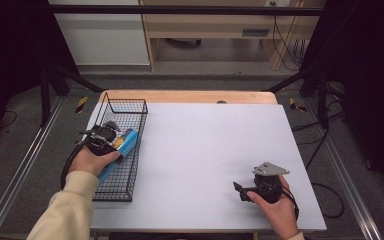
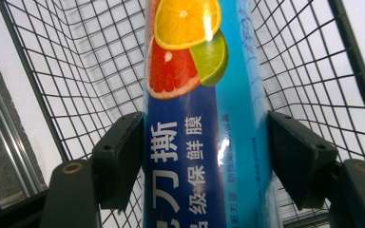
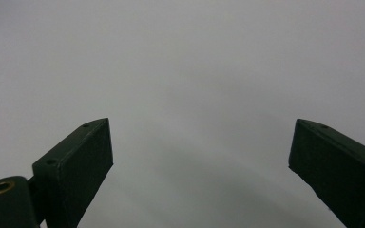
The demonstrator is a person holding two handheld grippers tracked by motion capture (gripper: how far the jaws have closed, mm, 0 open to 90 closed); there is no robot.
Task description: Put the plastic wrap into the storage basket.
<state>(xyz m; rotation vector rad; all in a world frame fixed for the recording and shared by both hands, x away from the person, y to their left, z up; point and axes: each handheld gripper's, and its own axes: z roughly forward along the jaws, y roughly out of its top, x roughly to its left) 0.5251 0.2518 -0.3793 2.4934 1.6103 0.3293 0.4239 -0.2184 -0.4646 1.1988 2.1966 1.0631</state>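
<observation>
High view: white worktop (image 1: 205,150) w/ a black wire basket (image 1: 130,107) along its left edge. Left gripper (image 1: 111,134) sits over the basket, fingers (image 2: 119,161) clamped on both sides of a long blue cling-film box (image 2: 204,123) w/ citrus slices and Chinese text printed on it; box lies lengthwise inside the basket. Right gripper (image 1: 237,188) rests low at the worktop's front right, well apart from the basket, fingers (image 3: 76,166) spread wide w/ nothing between them, bare white surface beyond.

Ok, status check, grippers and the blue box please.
Left gripper shut on blue box, over wire basket. Right gripper open, empty, above bare table. Nothing in the way.
</observation>
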